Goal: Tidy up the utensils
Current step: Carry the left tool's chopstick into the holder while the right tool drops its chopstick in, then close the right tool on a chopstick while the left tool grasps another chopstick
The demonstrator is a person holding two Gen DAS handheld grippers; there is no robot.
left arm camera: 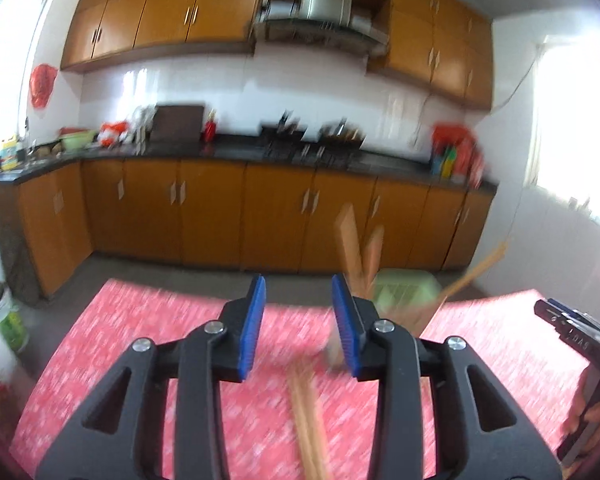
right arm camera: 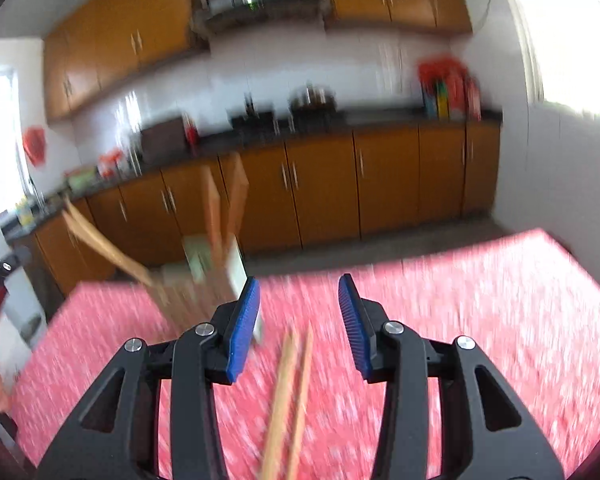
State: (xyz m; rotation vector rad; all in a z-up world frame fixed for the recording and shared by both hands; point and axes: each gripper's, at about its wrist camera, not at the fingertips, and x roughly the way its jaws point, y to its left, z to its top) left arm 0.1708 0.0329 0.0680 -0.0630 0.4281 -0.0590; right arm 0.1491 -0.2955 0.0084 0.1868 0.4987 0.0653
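Chopsticks lie under my left claw, whose blue pads stand partly open on nothing, and another pair lies on the red patterned surface beneath my right claw, also partly open and empty. Just beyond, a pale green holder stands blurred on the surface with more wooden sticks leaning out of it. Farthest off, orange kitchen cabinets line the wall.

Wooden chopsticks, patterned tablecloth
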